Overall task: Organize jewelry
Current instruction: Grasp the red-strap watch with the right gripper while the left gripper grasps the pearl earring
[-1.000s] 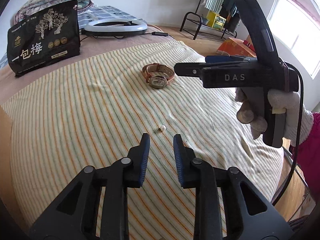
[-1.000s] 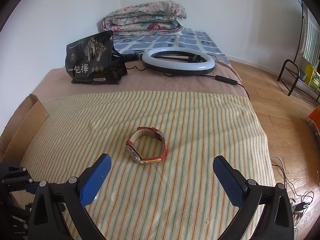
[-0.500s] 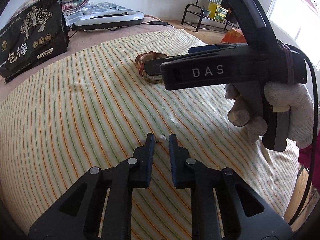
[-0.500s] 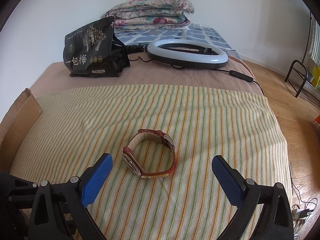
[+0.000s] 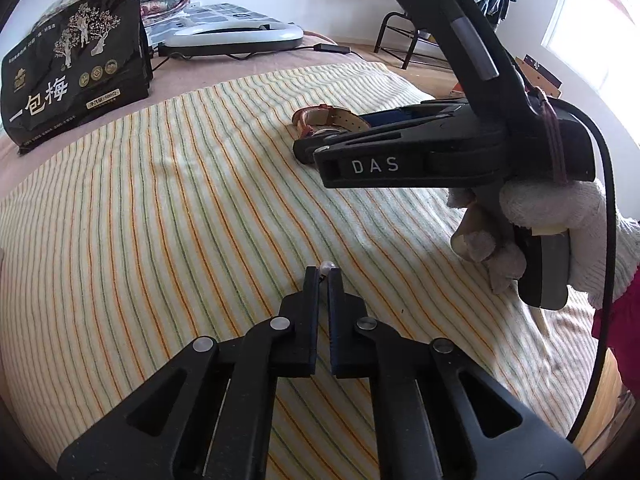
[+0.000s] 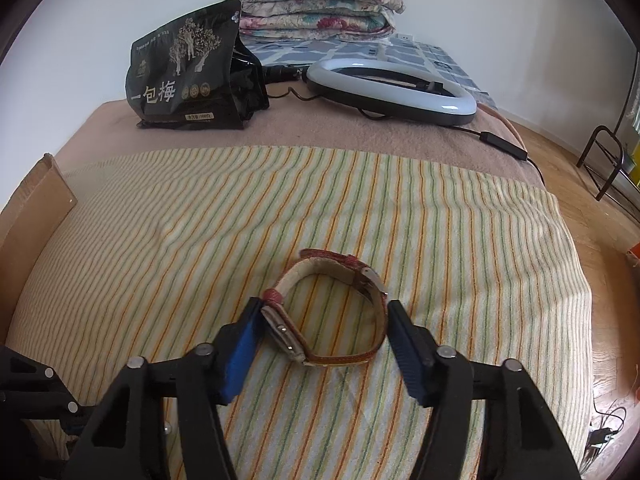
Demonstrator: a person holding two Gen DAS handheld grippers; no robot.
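A small pearl earring lies on the striped cloth, and my left gripper is shut on it at the very tips, with the pearl poking out above them. A red-strapped wristwatch rests on its side further along the cloth. My right gripper straddles it with its jaws closing. The left blue pad touches the watch case and the right pad meets the strap. In the left wrist view the right gripper, held by a gloved hand, hides most of the watch.
A black snack bag and a ring light with its cable lie at the back. Folded quilts are behind them. A cardboard flap rises at the left. The bed drops to a wooden floor on the right.
My left jaws closed around the pearl earring. My right gripper sank toward the watch and its jaws narrowed from wide open until the pads reached it.
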